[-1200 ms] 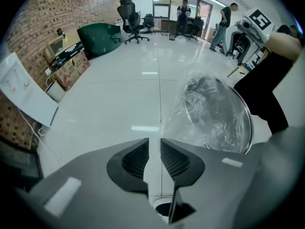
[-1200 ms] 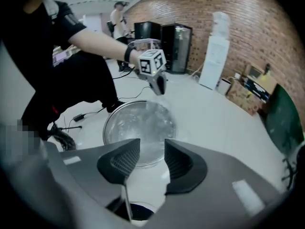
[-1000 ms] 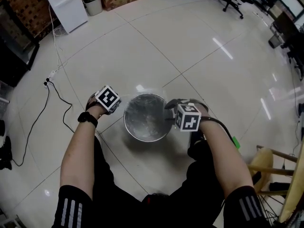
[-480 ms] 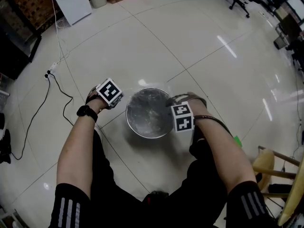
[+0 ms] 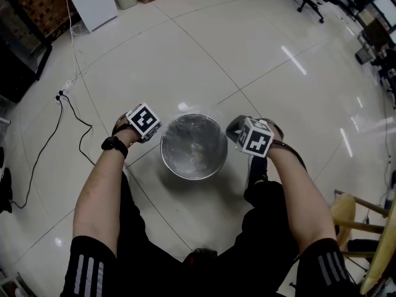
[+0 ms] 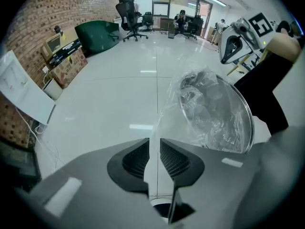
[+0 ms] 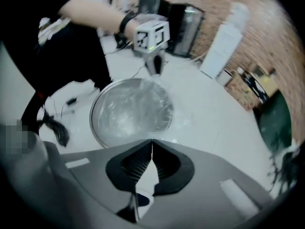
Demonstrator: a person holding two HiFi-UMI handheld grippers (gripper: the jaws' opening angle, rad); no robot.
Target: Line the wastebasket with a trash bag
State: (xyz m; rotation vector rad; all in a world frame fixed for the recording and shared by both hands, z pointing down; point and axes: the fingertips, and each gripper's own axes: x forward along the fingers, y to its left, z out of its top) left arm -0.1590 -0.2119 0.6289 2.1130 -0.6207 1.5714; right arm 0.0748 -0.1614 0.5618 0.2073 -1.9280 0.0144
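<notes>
Between the hand-held grippers, trash bag (image 6: 205,104) is sitting inside wastebasket (image 5: 193,179); cuffing over the rim is likely remaining. Left hand-held gripper (image 6: 154,147) is pinching bag film. Right hand-held gripper (image 7: 151,149) has just been closing and is sitting shut, catch unclear.

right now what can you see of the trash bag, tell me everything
The trash bag is thin, clear, crinkled plastic, sitting inside the round metal wastebasket on the floor. One edge is pulled up over the rim into the left gripper, whose jaws pinch it. The right gripper has just closed its jaws at the opposite rim; whether it caught any film cannot be told.
</notes>
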